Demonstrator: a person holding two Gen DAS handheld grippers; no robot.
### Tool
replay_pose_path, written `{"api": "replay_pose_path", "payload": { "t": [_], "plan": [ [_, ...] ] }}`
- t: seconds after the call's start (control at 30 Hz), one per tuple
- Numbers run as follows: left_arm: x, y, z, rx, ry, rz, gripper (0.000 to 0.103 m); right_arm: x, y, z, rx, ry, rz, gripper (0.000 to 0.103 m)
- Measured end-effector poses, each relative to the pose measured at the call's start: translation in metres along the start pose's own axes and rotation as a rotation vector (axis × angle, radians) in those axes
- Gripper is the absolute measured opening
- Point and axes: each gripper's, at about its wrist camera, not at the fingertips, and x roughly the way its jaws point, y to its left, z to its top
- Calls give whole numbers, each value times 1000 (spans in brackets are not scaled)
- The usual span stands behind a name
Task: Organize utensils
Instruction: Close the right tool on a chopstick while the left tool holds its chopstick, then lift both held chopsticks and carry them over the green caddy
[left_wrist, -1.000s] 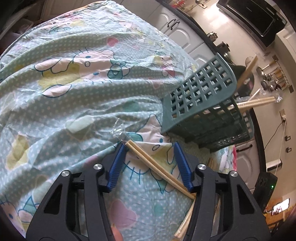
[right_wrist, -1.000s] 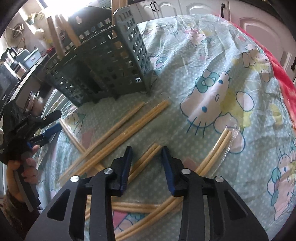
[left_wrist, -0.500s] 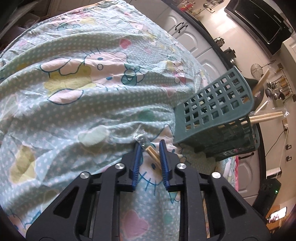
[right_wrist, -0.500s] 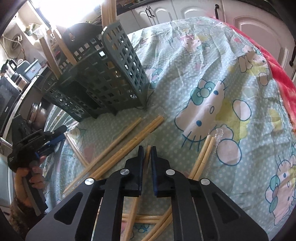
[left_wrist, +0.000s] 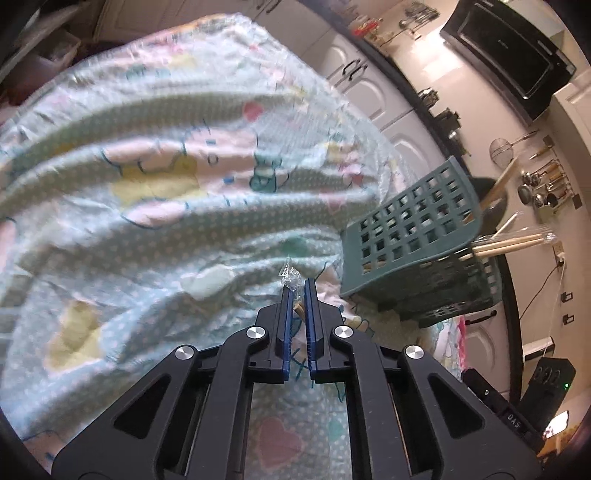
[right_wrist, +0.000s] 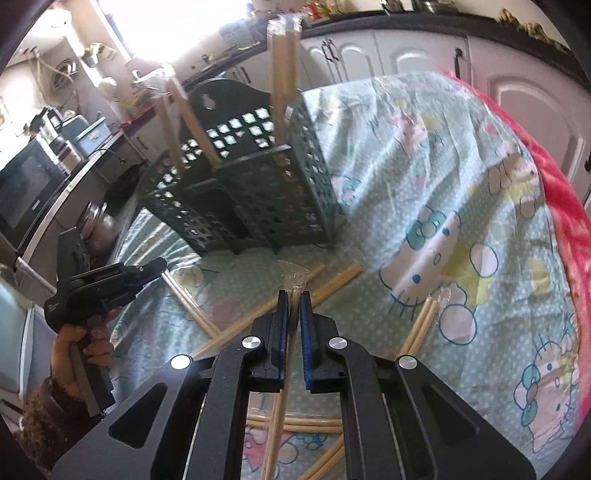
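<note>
Two grippers each hold a wrapped pair of chopsticks at this moment. The left gripper (left_wrist: 298, 291) has just been closing, and its fingers (left_wrist: 284, 325) are now clamped on the left pair of chopsticks (left_wrist: 300, 307), very near its end; only a short piece of wood and the crumpled tip of the clear wrapper (left_wrist: 290, 277) stick out past them. The right gripper (right_wrist: 291, 301) has also just been closing, and its fingers (right_wrist: 306, 339) are clamped on the right pair of chopsticks (right_wrist: 284, 398), whose long part hangs down behind them.

The green basket (left_wrist: 410, 229) stands on the counter, which is covered with a cartoon-printed cloth (left_wrist: 155, 206). It is near both grippers, and some chopsticks (right_wrist: 280, 77) already stand in its compartments. More loose chopsticks (right_wrist: 332, 286) lie on the cloth in front of it.

The main risk seems to be slipping. The plastic wrapper is smooth, so a pair may slide or turn between the fingers when it is lifted and tilted. The left grip is so close to the end that the long free part could swing down and pull out. The basket looks light, and a push from a chopstick tip against its wall could tip it or move it. The two grippers work close together and could also knock each other near the basket.
</note>
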Motion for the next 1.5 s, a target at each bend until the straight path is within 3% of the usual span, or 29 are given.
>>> {"api": "replay_pose_path", "payload": {
  "t": [0.3, 0.67, 1.03, 1.5],
  "plan": [
    [-52, -12, -2, 53, -124, -19, 3, -18, 21, 3, -65, -44, 6, 6],
    [-113, -63, -9, 174, -248, -93, 2, -42, 44, 6, -128, -102, 25, 5],
    [-141, -111, -16, 251, -293, -198, 2, -78, 72, 13, -218, -214, 40, 5],
    [-160, -164, -10, 331, -359, -279, 2, -120, 83, 20, -251, -361, 62, 5]
  ]
}}
